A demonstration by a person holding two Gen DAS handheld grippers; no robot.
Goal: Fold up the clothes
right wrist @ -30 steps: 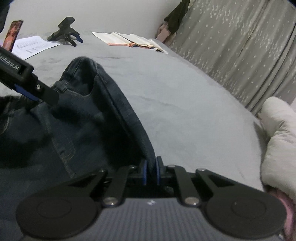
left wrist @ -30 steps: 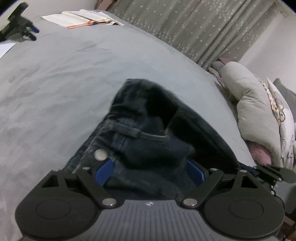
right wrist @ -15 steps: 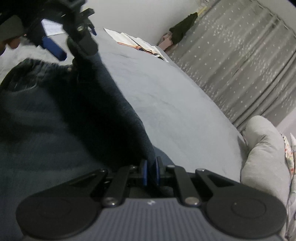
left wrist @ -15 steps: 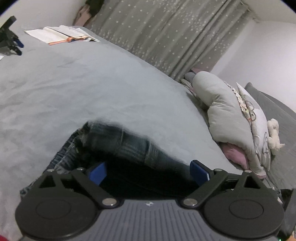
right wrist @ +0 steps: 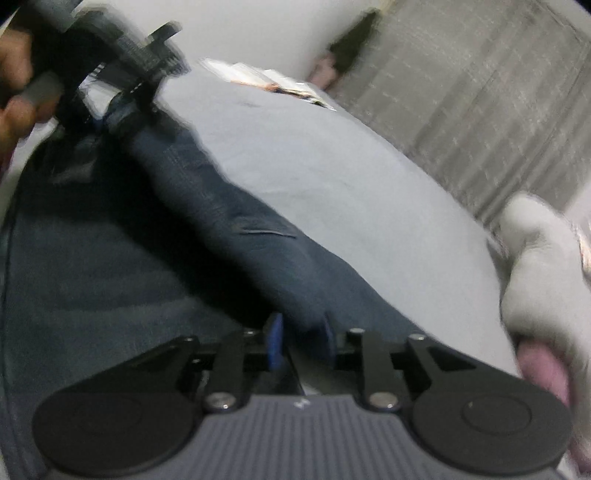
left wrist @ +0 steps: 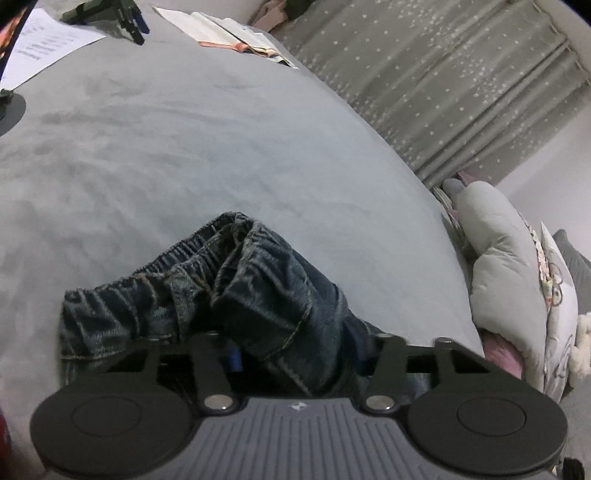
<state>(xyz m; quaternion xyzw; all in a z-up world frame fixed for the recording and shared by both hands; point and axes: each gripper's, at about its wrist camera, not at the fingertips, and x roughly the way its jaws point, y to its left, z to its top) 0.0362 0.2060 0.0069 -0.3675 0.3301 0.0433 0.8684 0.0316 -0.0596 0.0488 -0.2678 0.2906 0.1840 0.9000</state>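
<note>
Left tool [left wrist: 295, 354] around unlabelled jeans [left wrist: 266, 295]

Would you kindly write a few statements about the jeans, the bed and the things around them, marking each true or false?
1. The jeans lie on a grey bedspread. True.
2. The jeans are light beige. False: they are dark blue denim.
3. An open book lies at the bed's far end. True.
4. The curtains are plain red. False: they are grey with small pale dots.
5. A gathered elastic waistband shows on the jeans. True.
6. Denim lies between the left gripper fingers. True.
</note>
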